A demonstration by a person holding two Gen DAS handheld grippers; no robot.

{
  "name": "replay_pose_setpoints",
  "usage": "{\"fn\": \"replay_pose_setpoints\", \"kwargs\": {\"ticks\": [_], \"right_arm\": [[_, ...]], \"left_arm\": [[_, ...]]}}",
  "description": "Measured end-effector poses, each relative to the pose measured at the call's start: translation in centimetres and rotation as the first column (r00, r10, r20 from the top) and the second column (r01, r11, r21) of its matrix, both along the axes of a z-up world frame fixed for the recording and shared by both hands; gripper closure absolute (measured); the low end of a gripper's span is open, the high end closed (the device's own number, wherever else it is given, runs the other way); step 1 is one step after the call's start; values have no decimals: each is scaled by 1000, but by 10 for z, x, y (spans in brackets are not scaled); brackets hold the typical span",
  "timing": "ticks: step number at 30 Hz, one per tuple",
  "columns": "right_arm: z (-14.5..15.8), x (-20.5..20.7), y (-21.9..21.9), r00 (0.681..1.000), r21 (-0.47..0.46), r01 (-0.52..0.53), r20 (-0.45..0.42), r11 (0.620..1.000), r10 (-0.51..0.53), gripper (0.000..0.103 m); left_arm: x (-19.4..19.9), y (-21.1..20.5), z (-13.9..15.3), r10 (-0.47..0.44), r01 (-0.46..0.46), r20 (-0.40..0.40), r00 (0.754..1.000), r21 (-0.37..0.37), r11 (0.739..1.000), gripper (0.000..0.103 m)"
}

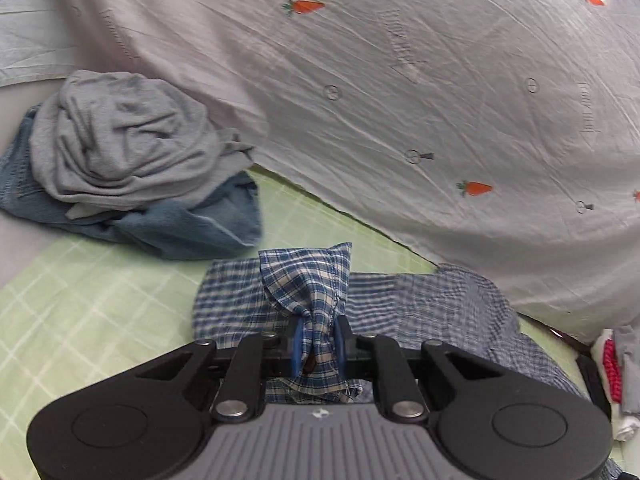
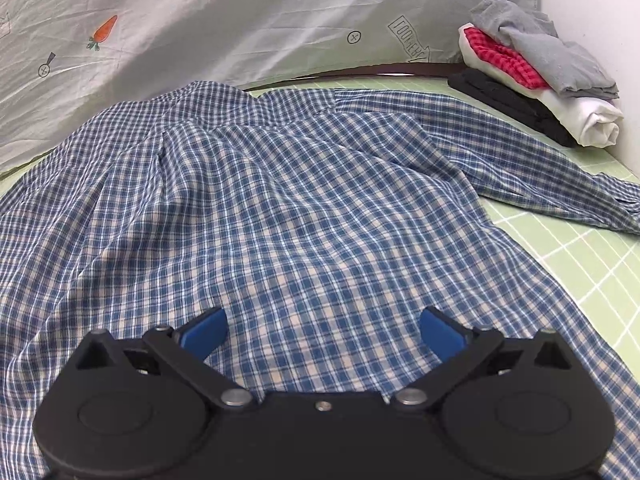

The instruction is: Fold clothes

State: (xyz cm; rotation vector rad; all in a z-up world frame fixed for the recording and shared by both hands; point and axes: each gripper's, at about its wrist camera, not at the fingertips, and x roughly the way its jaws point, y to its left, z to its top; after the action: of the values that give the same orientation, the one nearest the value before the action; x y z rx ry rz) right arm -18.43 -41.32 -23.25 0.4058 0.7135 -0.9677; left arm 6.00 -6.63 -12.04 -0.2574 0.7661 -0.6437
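Blue pads of the left gripper (image 1: 318,342) pinch a bunched fold of the plaid shirt (image 2: 280,208), lifted off the green mat (image 1: 80,288). Right gripper (image 2: 322,334) hangs wide open over the shirt's spread back. Beyond, folded clothes (image 2: 536,76) are stacked.

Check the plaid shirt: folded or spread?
Mostly spread: plaid shirt lies open across the mat, sleeve outstretched.
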Motion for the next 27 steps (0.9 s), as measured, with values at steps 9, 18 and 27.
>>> {"fn": "replay_pose_setpoints", "kwargs": {"ticks": [9,18,27], "right_arm": [[1,-1,-5,999,14,-48,-8,999,48,0],[39,30,7,991,-46,-118,64,992,121,0],[76,135,58,887,-7,-415,218,910,407,14]], "left_arm": [[-48,-81,-37,-185,208,-116,976,231,951,40],[-37,-61,-59,-92,146,-157,983,378,914,30],[-18,-58,-77,-64,148,-211,975,408,901,30]]}}
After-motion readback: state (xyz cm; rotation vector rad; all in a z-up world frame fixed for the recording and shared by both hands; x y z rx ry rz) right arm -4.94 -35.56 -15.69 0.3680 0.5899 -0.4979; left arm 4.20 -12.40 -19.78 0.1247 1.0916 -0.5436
